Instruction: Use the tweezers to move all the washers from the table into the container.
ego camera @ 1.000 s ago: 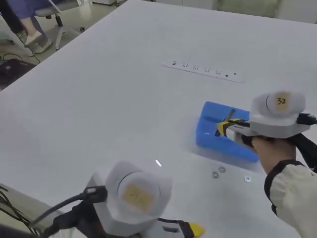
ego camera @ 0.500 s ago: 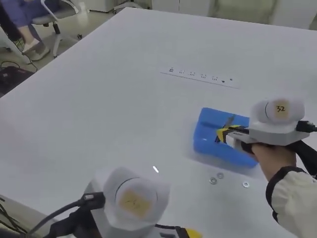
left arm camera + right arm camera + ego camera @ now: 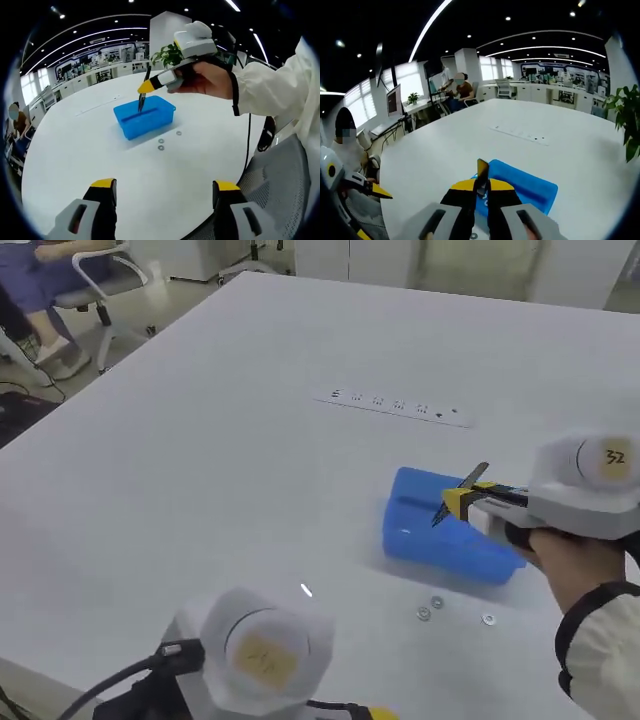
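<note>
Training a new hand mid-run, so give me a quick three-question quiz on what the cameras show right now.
1. True or false: the right tongs are shut on the tweezers.
2. How many washers lie on the table? A two, B three, C five.
3. Fill in: the tweezers' tips hang over the blue ____.

Key: 1 true. 2 B, all beside the container, on the near side. 3 container.
</note>
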The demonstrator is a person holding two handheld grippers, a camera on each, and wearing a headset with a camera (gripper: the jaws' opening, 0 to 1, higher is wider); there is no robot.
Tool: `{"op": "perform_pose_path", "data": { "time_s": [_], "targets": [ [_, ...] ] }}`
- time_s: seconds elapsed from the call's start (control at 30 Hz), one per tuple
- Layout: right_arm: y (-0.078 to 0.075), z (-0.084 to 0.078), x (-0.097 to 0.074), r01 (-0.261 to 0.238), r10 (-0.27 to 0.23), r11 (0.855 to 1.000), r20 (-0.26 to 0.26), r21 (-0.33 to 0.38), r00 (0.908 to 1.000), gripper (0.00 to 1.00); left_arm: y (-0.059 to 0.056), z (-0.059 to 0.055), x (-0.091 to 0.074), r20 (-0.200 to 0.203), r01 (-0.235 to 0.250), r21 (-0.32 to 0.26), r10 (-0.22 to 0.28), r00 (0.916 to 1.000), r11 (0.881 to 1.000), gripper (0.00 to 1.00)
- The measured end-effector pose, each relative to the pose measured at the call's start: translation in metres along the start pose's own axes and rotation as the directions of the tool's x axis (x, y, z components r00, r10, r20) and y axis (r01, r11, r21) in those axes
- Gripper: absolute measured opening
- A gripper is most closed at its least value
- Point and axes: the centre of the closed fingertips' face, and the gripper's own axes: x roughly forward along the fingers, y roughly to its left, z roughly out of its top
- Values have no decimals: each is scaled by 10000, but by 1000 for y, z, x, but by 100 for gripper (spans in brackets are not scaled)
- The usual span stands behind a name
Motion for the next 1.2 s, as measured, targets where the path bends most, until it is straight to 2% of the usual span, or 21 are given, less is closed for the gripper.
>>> {"op": "perform_pose_path", "data": {
  "time_s": [0.23,0.43,0.6,1.0,1.03,1.2],
  "targets": [
    [10,9,-16,-90,91,10000,387,-24,9992,4,3,1,-2,36,-155,8,155,9999,9999,80],
    [18,5,-23,-393,396,9992,431,-68,9983,4,3,1,-2,15,-214,16,214,9998,9998,80],
    [22,-9,-26,-585,587,9982,214,-122,9980,4,2,2,-1,42,-219,-16,219,9998,9998,80],
    [18,-44,-22,-660,670,9976,-482,218,9966,4,3,1,-3,27,-324,-64,325,9995,9995,79],
    [18,-50,-21,-676,693,9973,-684,269,9952,4,3,0,-3,6,-348,-83,348,9994,9994,79],
    [19,-66,-19,-711,749,9967,-1050,399,9916,4,2,-2,-2,-53,-309,-61,309,9995,9995,79]
  ]
}}
